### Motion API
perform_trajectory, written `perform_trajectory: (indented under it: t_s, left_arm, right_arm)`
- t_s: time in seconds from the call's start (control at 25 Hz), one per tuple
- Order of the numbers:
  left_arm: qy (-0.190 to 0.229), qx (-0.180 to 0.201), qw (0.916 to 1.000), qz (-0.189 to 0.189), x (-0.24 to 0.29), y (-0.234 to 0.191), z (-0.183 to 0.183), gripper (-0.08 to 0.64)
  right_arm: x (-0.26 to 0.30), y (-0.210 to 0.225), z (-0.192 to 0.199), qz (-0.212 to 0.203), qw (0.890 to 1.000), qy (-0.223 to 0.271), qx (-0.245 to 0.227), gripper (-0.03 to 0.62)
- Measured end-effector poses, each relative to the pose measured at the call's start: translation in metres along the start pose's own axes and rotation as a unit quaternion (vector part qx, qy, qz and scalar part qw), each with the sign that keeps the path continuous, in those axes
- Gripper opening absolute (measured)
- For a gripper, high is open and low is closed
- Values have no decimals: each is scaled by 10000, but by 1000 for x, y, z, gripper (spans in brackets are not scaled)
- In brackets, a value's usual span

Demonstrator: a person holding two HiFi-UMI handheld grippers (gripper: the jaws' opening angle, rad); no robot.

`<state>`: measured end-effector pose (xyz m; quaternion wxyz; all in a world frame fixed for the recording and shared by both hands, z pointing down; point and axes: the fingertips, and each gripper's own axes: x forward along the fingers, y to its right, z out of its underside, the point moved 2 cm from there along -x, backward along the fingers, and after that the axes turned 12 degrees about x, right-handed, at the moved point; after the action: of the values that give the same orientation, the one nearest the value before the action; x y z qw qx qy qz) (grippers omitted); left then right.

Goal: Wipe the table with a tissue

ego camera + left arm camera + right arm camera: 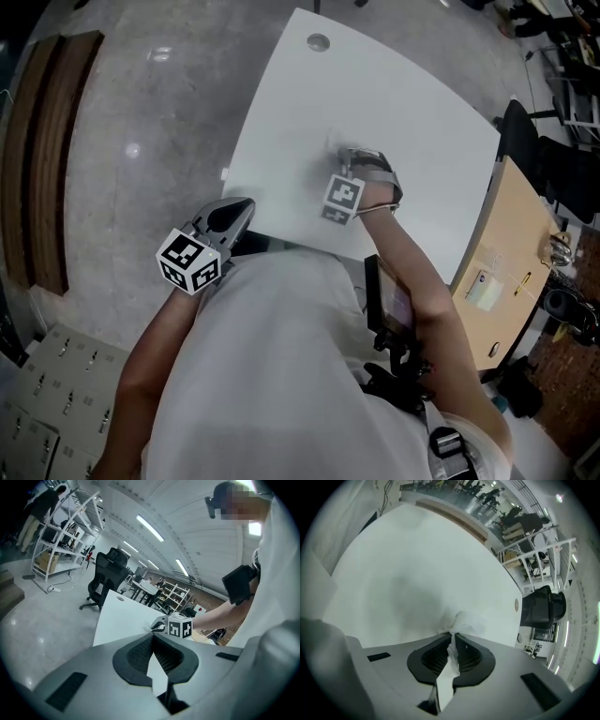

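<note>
**A:** Tissue (463, 619) check, where's it at right now?

**B:** It's pinched in the right claw (453, 635). The jaws are clamped down on it. A strip of tissue runs back between the pads, and a crumpled wad sticks out past the tips, pressed onto the white table (408, 559).

**A:** Whereabouts on the table?

**B:** In the head view it's around the middle, a bit toward the near edge. The claw tilts steeply down and the person's arm (412, 272) reaches out over the tabletop. The wad looks smeary from up there, so I can't make out much more.

**A:** And the other one?

**B:** The left claw (242, 210) hangs by the table's near edge, close to the person's body, with grey floor (141, 112) off to its side. Its tips are together with nothing between them. It points across the table, and its own view shows the right claw's marker cube (180, 628) out on the tabletop.
</note>
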<state>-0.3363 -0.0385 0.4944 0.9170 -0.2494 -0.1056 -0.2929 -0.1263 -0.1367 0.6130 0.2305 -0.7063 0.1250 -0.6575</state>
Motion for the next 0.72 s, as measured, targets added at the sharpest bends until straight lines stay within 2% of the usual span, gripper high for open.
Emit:
perform_trajectory:
  t_s: [0.16, 0.28, 0.4, 0.52, 0.6, 0.72]
  left_arm:
    - [12, 7, 10000, 6, 0, -4, -1, 6]
    - [5, 9, 10000, 19, -2, -6, 0, 6]
    - [3, 14, 10000, 41, -2, -2, 0, 6]
    - [-12, 13, 10000, 56, -5, -1, 2, 6]
    - [-42, 5, 10000, 59, -8, -4, 4, 6]
    - [-77, 30, 9999, 73, -11, -5, 3, 6]
  right_arm:
    - [-3, 33, 38, 464, 9937, -95, 1014, 26]
    - [3, 39, 53, 342, 9887, -305, 1424, 26]
    - [12, 27, 49, 85, 9895, -512, 1352, 26]
    - [13, 25, 31, 176, 9904, -550, 1260, 26]
    - [11, 22, 7, 202, 9926, -403, 1125, 26]
    - [1, 8, -39, 154, 9983, 37, 556, 26]
